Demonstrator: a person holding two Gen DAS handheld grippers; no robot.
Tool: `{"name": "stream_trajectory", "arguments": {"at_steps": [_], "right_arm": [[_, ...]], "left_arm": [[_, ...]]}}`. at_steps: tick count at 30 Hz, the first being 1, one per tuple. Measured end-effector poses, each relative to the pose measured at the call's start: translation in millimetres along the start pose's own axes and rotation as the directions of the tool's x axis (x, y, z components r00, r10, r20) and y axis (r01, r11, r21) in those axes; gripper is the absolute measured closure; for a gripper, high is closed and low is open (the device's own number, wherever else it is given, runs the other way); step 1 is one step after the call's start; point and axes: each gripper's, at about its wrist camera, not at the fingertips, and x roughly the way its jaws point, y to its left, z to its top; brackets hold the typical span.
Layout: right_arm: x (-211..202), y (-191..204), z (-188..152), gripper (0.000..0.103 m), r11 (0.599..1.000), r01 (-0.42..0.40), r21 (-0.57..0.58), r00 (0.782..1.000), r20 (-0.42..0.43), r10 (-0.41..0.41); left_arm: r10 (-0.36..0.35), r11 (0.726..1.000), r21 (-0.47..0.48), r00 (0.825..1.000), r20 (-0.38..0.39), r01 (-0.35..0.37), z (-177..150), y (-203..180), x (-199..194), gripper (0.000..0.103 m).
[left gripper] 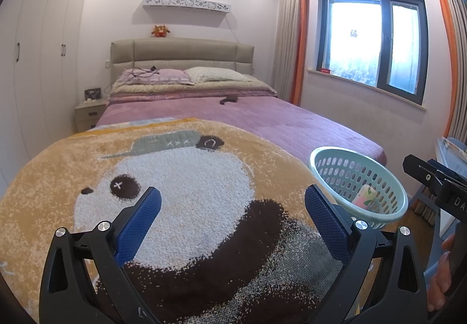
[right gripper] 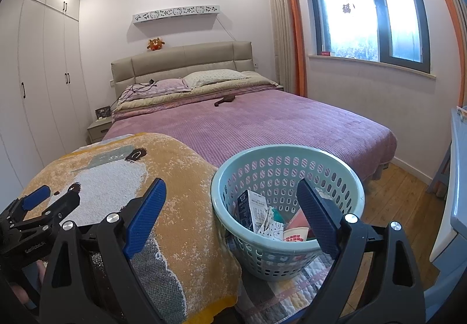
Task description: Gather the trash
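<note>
A pale green perforated basket (right gripper: 287,155) stands at the foot of the bed, beside the panda blanket (right gripper: 175,192). It holds a dark carton (right gripper: 248,207), a white wrapper (right gripper: 270,223) and a red-and-white packet (right gripper: 294,233). In the left wrist view the basket (left gripper: 329,156) holds a pink packet (left gripper: 364,195). My left gripper (left gripper: 232,207) is open and empty above the panda blanket (left gripper: 181,172). My right gripper (right gripper: 230,201) is open and empty, its right finger over the basket's mouth. The left gripper also shows at the left edge of the right wrist view (right gripper: 51,197).
The bed has a purple cover (right gripper: 277,122), pillows (right gripper: 213,76) with a black cable, and a dark object (right gripper: 224,100) lying mid-bed. A nightstand (right gripper: 99,127) and white wardrobes (right gripper: 38,76) stand left. A window (right gripper: 367,12) and wooden floor (right gripper: 402,195) are right. A grey-blue desk edge (right gripper: 458,178) is far right.
</note>
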Motion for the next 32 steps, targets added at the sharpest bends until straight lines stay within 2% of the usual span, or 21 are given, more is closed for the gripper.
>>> {"name": "stream_trajectory", "arguments": {"at_steps": [6,11,23,29,32], "right_arm": [[-6.7,2.7,4.1,0.016,1.0,0.0,-0.004,1.0,0.009,0.0],[-13.7,6.5,4.1,0.016,1.0,-0.003,-0.014,1.0,0.014,0.003],[-29.8,14.0,9.9,0.016,1.0,-0.015,-0.02,0.999,0.031,0.015],[-26.9,16.5,11.7,0.016,0.999,-0.034,-0.015,0.999,0.023,0.034],[-19.0,19.2,13.5,0.016,0.998,-0.062,-0.014,0.998,0.003,0.062]], "left_arm": [[0.006,1.0,0.009,1.0,-0.022,-0.006,2.4,1.3,-8.0,0.007],[0.059,0.998,0.022,0.998,0.008,-0.059,4.7,2.5,-21.8,0.007],[0.067,0.997,0.037,0.997,0.034,-0.068,15.7,3.0,-43.0,0.007],[0.043,0.999,0.012,0.999,-0.014,-0.042,21.8,11.6,-37.7,0.007],[0.059,0.998,0.013,0.998,-0.019,-0.059,22.9,17.9,-36.6,0.007]]}}
